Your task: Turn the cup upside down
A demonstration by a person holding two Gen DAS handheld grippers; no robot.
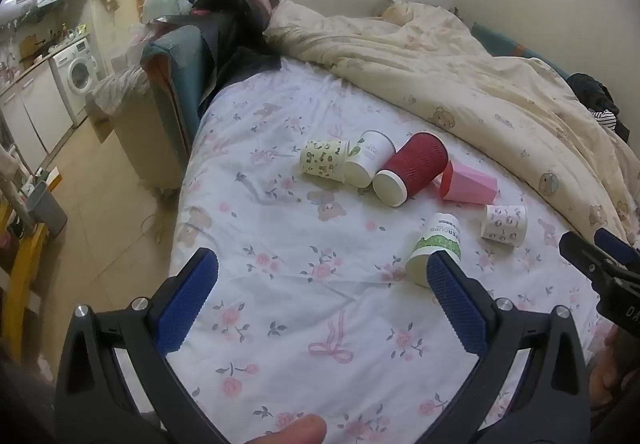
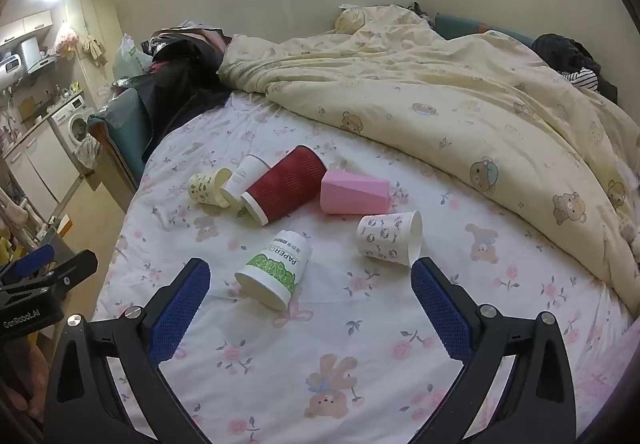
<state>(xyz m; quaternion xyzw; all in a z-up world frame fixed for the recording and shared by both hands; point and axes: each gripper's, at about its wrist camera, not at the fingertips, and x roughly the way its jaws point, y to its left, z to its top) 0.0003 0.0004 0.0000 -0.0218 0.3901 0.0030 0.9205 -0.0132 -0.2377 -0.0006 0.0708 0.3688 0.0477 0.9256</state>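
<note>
Six cups, all on their sides on the floral bedsheet [image 2: 280, 372]. Green-print paper cup [image 2: 276, 270] lies just ahead of the right gripper [image 2: 310, 290], nearer its left finger — jaws wide apart, empty. Left gripper [image 1: 322, 280] also spread wide, empty — the cup sits beside its right fingertip.

Around the green-print cup: one red ribbed cup [image 2: 286, 184], one pink faceted cup [image 2: 354, 192], one white patterned cup [image 2: 390, 238], one plain white cup [image 2: 246, 176], one yellow patterned cup [image 2: 208, 188].
</note>
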